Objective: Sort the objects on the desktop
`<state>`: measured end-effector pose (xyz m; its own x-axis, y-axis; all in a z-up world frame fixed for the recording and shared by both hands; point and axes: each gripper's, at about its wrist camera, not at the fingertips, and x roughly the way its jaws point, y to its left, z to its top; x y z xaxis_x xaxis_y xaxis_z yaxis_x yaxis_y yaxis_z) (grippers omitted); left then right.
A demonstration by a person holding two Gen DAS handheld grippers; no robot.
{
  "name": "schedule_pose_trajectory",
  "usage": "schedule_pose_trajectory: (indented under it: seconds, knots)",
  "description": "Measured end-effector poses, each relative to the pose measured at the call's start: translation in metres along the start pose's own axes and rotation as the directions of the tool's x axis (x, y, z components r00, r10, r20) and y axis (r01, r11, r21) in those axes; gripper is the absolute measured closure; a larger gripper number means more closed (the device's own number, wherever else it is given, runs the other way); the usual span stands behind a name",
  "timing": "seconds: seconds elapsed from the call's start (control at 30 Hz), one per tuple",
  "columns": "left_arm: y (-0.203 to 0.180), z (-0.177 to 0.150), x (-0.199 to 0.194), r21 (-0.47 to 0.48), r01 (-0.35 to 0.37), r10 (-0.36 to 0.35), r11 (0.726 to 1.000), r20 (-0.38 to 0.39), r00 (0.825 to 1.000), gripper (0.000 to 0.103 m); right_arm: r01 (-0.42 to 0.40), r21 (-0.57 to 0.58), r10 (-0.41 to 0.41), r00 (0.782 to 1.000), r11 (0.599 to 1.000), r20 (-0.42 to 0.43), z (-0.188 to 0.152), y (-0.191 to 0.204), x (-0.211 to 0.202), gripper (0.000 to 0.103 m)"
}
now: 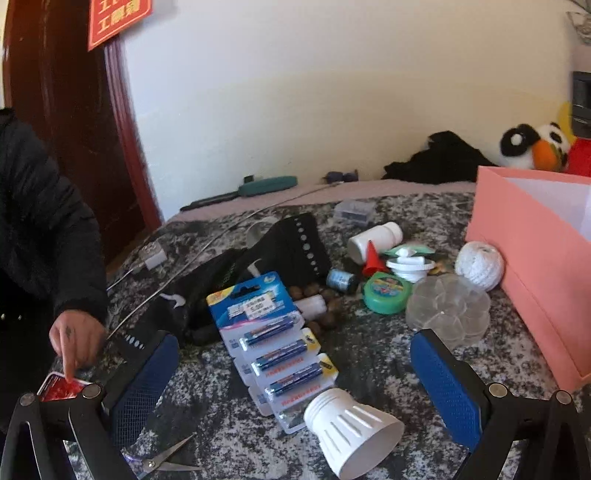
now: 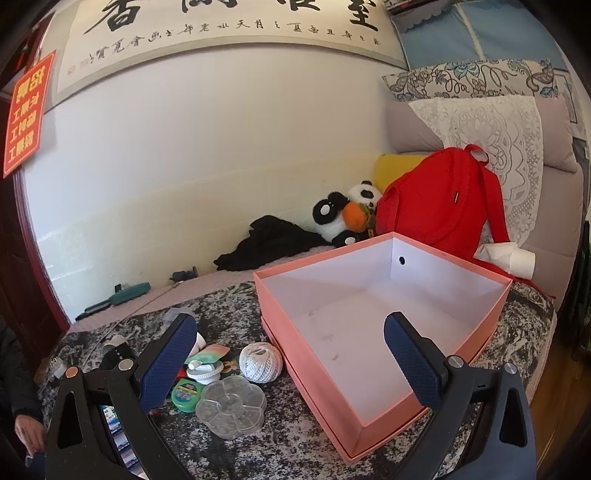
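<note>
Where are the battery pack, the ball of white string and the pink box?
battery pack [image 1: 275, 341], left wrist view, middle of the blister card.
ball of white string [image 2: 260, 362], right wrist view, its centre.
pink box [image 2: 303, 343], right wrist view, near outer wall.

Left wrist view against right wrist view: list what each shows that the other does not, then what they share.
Only the left wrist view shows the battery pack, the white ribbed cap, the scissors and a person's hand on a red tin.

Only the right wrist view shows the pink box's empty white interior, the red backpack and the calligraphy scroll.

Both show the pink box, string ball, clear flower-shaped organizer, green round tin and panda toy.
</note>
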<state>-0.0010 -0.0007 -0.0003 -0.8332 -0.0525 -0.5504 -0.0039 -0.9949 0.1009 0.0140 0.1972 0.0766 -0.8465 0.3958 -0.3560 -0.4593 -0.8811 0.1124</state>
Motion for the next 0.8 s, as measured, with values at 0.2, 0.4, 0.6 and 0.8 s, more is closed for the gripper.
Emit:
schedule_pose_trajectory:
  seconds: [0.2,0.4,0.6,0.8]
  knots:
    - [-0.007,0.005,0.004,0.034,-0.043,0.043,0.999,0.012,0.999,0.0,0.002,0.011,-0.002,1.0,1.0,-0.003,0.006,-0.004,-0.001,0.0]
    - [-0.002,-0.003,0.004,0.014,0.003,-0.003,1.0,0.017,1.0,0.0,0.002,0.018,-0.002,1.0,1.0,-0.006,0.007,-0.004,-0.003,0.0]
    - [0.004,-0.001,0.003,0.006,-0.004,0.004,1.0,0.021,1.0,0.0,0.0,0.019,0.0,1.0,1.0,0.003,0.01,-0.005,-0.008,0.0]
    - [0.006,-0.002,0.002,0.002,0.001,-0.001,1.0,0.024,1.0,0.0,-0.001,0.02,0.001,1.0,1.0,-0.001,0.01,-0.006,-0.006,0.0]
